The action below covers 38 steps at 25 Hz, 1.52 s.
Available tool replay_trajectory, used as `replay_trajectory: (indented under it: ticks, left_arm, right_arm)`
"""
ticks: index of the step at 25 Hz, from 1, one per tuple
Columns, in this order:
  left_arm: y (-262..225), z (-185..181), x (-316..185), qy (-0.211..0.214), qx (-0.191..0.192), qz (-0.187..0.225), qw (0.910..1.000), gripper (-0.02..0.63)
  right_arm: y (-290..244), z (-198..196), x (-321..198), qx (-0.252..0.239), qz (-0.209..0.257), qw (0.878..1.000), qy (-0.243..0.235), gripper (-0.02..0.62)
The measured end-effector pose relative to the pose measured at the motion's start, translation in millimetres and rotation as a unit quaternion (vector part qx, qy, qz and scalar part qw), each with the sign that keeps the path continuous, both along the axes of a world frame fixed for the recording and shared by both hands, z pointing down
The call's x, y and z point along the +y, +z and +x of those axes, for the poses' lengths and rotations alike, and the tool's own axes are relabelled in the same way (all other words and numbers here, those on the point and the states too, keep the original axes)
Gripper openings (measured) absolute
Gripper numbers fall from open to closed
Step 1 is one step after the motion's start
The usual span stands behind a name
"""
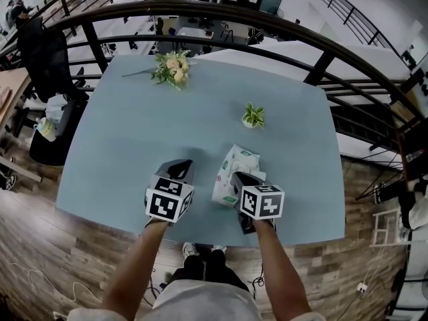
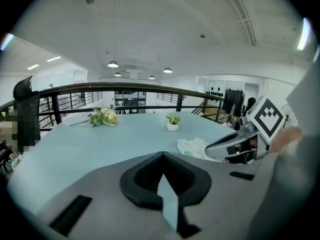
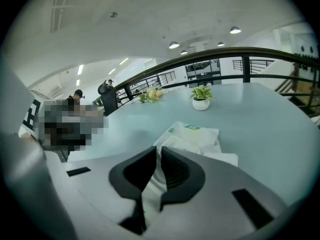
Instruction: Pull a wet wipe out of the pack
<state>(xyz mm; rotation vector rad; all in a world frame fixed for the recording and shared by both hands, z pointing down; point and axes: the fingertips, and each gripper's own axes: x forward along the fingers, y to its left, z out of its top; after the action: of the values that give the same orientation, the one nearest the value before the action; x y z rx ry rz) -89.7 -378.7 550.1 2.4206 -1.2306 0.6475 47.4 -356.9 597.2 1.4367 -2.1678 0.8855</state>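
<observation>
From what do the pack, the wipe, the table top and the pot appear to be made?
Pack: thin, slightly glossy plastic film; it crinkles and bears print.
Wipe: soft white cloth-like sheet, pinched by the right gripper.
Table top: smooth matt pale blue, perhaps laminate.
Pot: smooth white, ceramic or plastic.

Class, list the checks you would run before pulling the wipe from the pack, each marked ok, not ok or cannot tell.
1. Right hand-held gripper closed on the wet wipe: ok.
2. Left hand-held gripper steadying the pack: not ok; it is shut, empty, beside the pack.
3. Potted plant apart from the pack: ok.
4. Only one wipe caught: cannot tell.
</observation>
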Motion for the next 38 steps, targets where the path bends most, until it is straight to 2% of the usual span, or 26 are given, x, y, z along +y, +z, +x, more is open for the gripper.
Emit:
replay_trajectory:
  ticks: [7, 38]
  left_arm:
    - [-3, 4, 0, -0.004, -0.002, 0.002, 1.0000, -0.007]
    - [-53, 28, -6, 0.012, -0.018, 0.046, 0.9987, -0.007]
  right_arm:
    - [2, 2, -1, 0.003, -0.004, 1.000, -0.005, 0.008]
    - [-46, 22, -7, 0.001, 0.044, 0.999, -0.012, 0.005]
